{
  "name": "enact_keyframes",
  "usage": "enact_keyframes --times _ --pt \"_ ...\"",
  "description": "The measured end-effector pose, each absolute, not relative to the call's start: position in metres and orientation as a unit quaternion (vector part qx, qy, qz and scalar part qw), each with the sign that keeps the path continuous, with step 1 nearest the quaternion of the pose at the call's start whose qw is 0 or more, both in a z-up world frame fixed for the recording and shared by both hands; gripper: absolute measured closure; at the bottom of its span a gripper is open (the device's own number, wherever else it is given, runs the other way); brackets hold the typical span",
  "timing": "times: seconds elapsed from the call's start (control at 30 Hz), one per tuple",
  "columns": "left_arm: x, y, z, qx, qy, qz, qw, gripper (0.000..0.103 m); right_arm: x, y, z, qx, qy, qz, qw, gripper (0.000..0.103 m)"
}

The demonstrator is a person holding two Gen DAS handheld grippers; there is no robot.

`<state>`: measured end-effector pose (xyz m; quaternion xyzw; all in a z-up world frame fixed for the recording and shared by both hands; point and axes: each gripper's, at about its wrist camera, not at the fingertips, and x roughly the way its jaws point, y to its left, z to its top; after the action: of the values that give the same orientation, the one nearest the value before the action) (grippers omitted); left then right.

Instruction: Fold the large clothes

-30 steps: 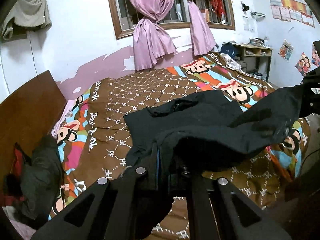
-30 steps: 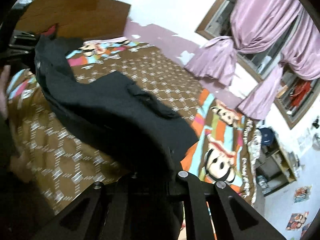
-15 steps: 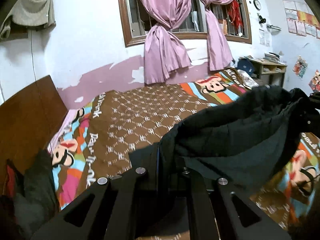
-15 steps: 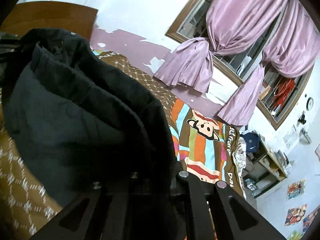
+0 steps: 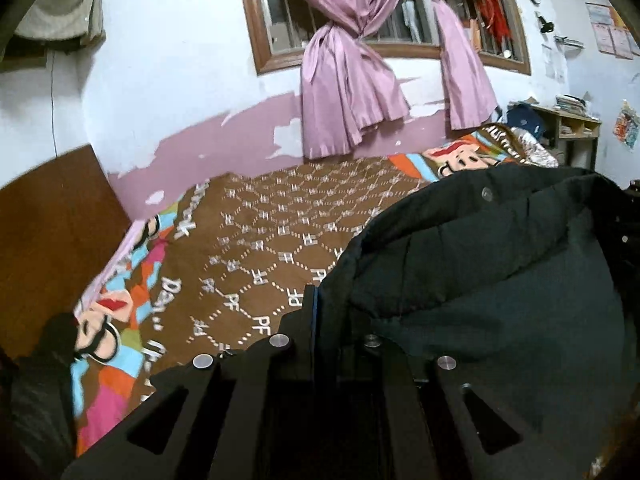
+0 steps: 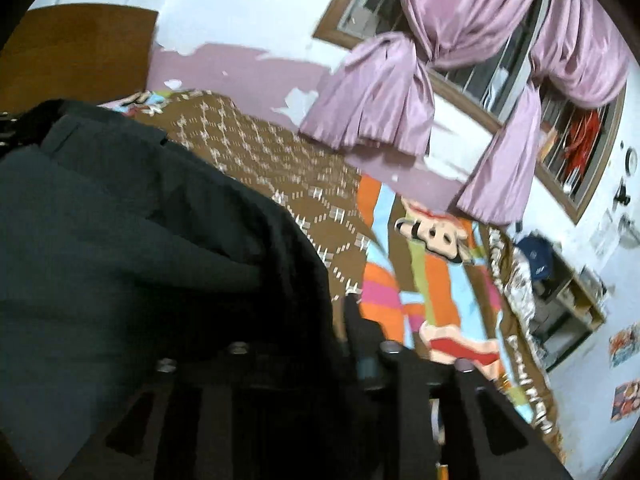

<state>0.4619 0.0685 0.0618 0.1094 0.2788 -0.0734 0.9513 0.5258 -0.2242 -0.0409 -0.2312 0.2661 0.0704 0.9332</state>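
A large black garment (image 5: 500,280) hangs in the air above the bed, stretched between my two grippers. My left gripper (image 5: 320,312) is shut on one edge of it, with the cloth spreading to the right. My right gripper (image 6: 340,320) is shut on the other edge; the black garment (image 6: 140,260) fills the left half of the right wrist view. The garment hides much of the bed below it.
The bed has a brown patterned cover (image 5: 272,240) with cartoon monkey prints (image 6: 432,236). A wooden headboard (image 5: 48,232) stands at the left. Dark clothes (image 5: 36,400) lie by the headboard. Pink curtains (image 5: 352,80) hang at the window. A desk (image 5: 568,128) stands at the right.
Both grippers have lifted the black garment off the bed and brought it up higher and closer together. The garment now hangs bunched between them instead of lying spread on the cover.
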Motion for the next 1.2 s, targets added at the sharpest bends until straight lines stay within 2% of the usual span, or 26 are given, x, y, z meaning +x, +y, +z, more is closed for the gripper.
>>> enact_keyframes --times 0.03,0.2,0.23,0.27,0.3,0.33,0.37,0.4,0.47,0.53,0.63,0.73,0.93,1.2 --pt "0.469 0.069 0.054 0.106 0.285 -0.074 0.950 0.096 0.530 -0.224 -0.049 -0.227 0.264 0.070 0.935 0.059" --pt "0.489 0.082 0.023 0.072 0.304 -0.083 0.946 0.088 0.535 -0.242 -0.065 -0.171 0.229 0.088 0.954 0.040" --pt "0.487 0.084 0.024 0.063 0.300 -0.082 0.948 0.080 0.537 -0.250 -0.065 -0.152 0.231 0.092 0.957 0.033" --pt "0.485 0.091 0.023 0.047 0.293 -0.082 0.951 0.064 0.538 -0.254 -0.065 -0.142 0.232 0.090 0.958 0.028" --pt "0.483 0.097 0.025 0.026 0.287 -0.081 0.954 0.053 0.538 -0.261 -0.062 -0.127 0.232 0.082 0.961 0.021" --pt "0.480 0.102 0.028 0.009 0.279 -0.081 0.957 0.032 0.536 -0.269 -0.059 -0.111 0.227 0.074 0.965 0.020" --pt "0.475 0.111 0.034 -0.013 0.265 -0.079 0.961 0.020 0.533 -0.275 -0.054 -0.099 0.221 0.066 0.968 0.017" --pt "0.473 0.115 0.040 -0.029 0.254 -0.078 0.964 0.018 0.528 -0.281 -0.048 -0.089 0.211 0.054 0.972 0.012" --pt "0.460 0.131 0.051 -0.073 0.233 -0.077 0.967 0.017 0.515 -0.288 -0.035 -0.080 0.184 0.028 0.979 0.010" --pt "0.451 0.141 0.060 -0.100 0.220 -0.069 0.968 0.015 0.497 -0.295 -0.018 -0.060 0.156 0.021 0.986 0.003" --pt "0.432 0.140 0.072 -0.099 0.199 -0.068 0.973 0.012 0.479 -0.296 -0.002 -0.049 0.136 0.036 0.989 0.000" --pt "0.413 0.121 0.079 -0.069 0.191 -0.102 0.974 0.012 0.467 -0.286 0.003 -0.047 0.163 0.100 0.980 0.000" --pt "0.394 0.063 0.075 -0.024 0.229 -0.208 0.951 0.011 0.457 -0.255 -0.018 -0.063 0.231 0.192 0.952 0.000" --pt "0.436 0.028 0.037 0.001 0.316 -0.184 0.931 0.011 0.491 -0.240 -0.053 -0.059 0.300 0.202 0.930 0.000"
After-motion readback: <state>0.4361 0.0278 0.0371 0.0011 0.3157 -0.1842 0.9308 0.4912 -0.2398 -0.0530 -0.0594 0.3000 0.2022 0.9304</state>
